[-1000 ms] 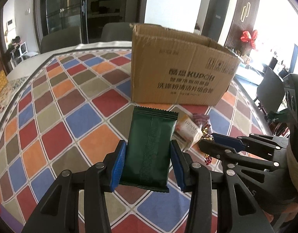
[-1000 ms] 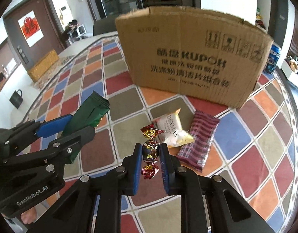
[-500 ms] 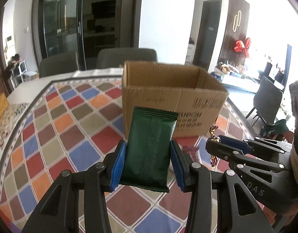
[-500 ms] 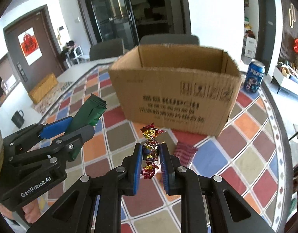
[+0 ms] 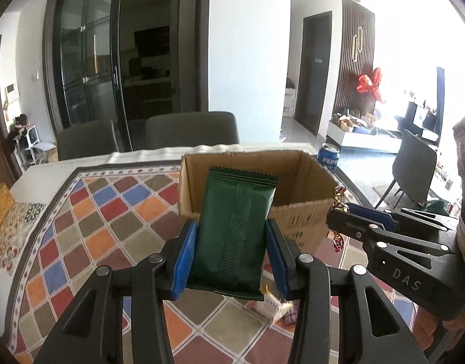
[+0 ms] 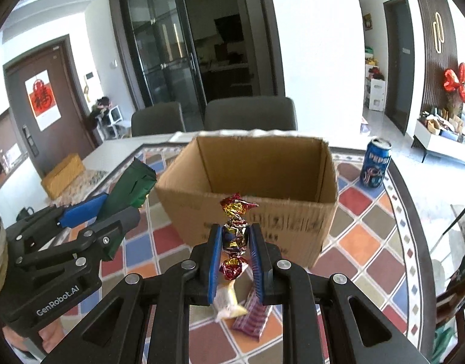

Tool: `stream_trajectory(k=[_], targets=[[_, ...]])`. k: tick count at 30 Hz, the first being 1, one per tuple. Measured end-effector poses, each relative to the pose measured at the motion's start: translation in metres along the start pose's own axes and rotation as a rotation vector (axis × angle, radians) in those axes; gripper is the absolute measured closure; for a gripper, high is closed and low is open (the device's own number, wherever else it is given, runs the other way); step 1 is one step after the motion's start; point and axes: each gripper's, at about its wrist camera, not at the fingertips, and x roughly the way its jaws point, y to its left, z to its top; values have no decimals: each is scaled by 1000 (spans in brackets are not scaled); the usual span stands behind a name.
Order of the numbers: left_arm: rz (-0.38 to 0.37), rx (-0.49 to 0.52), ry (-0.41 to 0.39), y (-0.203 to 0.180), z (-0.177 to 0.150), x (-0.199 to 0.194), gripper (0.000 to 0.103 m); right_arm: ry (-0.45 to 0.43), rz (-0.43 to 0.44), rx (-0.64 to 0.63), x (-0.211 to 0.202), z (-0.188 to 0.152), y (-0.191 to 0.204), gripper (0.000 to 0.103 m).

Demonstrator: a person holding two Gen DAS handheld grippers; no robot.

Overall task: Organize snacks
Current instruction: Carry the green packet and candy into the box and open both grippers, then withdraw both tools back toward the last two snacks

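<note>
Lifting green packet [image 5: 232,233], candy [image 6: 235,236] toward box [image 6: 262,163].

White walls [image 6: 317,45] and dark-framed glass doors [image 6: 165,60] back a daylit room where two grey chairs [image 6: 250,115] stand behind the tabletop's chequered cloth [image 5: 90,212], a brown door with a red poster [image 6: 41,100] at left, a red bow [image 6: 456,85] on slatted panelling at right.
</note>
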Motion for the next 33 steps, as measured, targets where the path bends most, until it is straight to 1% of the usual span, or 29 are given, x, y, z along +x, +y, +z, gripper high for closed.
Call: stream_trajectory(k=[7,12,22,28,29,30,31,32,33], targets=[[-8,-2,-15,1,25,14,58,-36,-15,-8,4,25,-5,83],[-2,12,-11,2,38,32,58,-50,-24,-15,14,40,-9,83],[-10,16,47,3,54,78,58,-18,-41,-12,46,60,-24,83],[13,34,84,2,62,103,58,-3,-57,-4,62,69,-31,83],[24,38,95,2,62,106,54,-1,-60,-1,65,70,-31,83],[41,36,102,3,61,107,44,1,-64,2,66,71,-33,80],[55,32,103,4,59,106,39,10,-69,6,69,71,-34,75],[58,30,93,4,56,103,35,18,-75,14,68,71,-34,64],[56,38,89,3,54,99,35,20,-82,21,68,69,-34,62]])
